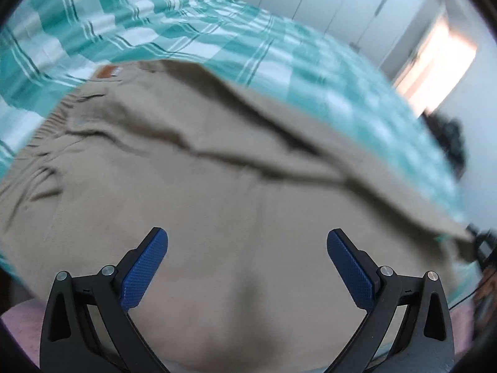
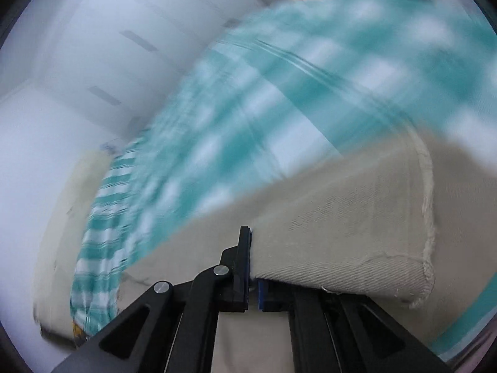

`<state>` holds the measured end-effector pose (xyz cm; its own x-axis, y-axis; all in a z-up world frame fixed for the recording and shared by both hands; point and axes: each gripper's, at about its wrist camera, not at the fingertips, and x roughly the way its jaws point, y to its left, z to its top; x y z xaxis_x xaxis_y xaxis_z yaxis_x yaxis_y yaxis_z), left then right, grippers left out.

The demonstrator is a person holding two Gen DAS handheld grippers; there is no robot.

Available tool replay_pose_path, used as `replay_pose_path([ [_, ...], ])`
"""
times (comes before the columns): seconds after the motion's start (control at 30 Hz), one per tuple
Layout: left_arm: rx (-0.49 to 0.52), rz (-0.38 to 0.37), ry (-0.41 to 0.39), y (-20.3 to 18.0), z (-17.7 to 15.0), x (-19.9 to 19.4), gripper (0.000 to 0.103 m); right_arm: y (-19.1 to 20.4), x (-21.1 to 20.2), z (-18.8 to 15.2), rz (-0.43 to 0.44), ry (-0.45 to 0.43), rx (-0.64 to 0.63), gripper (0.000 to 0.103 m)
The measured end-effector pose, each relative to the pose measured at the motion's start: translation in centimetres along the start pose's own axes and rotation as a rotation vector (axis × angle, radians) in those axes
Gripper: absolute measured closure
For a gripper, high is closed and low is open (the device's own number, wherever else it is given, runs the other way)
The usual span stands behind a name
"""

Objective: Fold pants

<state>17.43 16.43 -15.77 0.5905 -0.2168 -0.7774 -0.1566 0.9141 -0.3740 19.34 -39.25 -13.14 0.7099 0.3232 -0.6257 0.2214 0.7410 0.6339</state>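
The beige cotton twill pants [image 1: 236,168] lie spread over a teal-and-white checked bedsheet [image 1: 161,21], filling the left wrist view from about 9 o'clock to 4 o'clock. A brown rectangular label [image 1: 107,71] marks the waistband end at about 11 o'clock, where the cloth gathers into fine wrinkles. A long dark crease runs across the fabric from 10 o'clock down towards 3 o'clock, and above it the upper edge of the pants meets the checked sheet.

The left tongs [image 1: 247,264] stand wide apart over flat beige cloth at 6 o'clock, their blue ridged pads [image 1: 144,269] clear of the fabric and gripping nothing.

The right tongs [image 2: 253,267] are pressed together on a fold of the pants, at 6 o'clock in the right wrist view. From the grip the cloth rises to 3 o'clock, lifted off the bed, and its frayed stitched hem [image 2: 427,217] curls round at about 4 o'clock. More beige cloth lies beneath the tongs.

Open checked sheet stretches from 7 o'clock up to 1 o'clock in the right wrist view, much blurred. Beyond it, from 8 to 12 o'clock, stand white wardrobe doors with slim grey handles [image 2: 138,40]. A cream mattress edge [image 2: 59,211] shows at 8 o'clock.
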Motion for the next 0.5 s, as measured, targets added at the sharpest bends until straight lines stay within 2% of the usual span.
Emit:
replay_pose_path([
  [0.17,-0.224,-0.229,-0.006,1.1,6.5,1.5,0.001,7.0,-4.8,1.9,0.178,-0.036,-0.169,0.1],
  [0.27,-0.277,-0.305,0.017,1.0,9.3,3.0,0.001,9.8,-8.2,1.0,0.269,-0.026,-0.281,0.1],
  [0.37,-0.266,-0.279,0.071,0.6,11.4,4.9,0.001,11.6,-11.1,-0.6,0.346,-0.01,-0.38,0.1],
  [0.5,-0.27,-0.25,0.129,0.7,12.0,6.7,0.001,12.0,-14.3,-1.8,0.435,0.026,-0.46,0.1],
])
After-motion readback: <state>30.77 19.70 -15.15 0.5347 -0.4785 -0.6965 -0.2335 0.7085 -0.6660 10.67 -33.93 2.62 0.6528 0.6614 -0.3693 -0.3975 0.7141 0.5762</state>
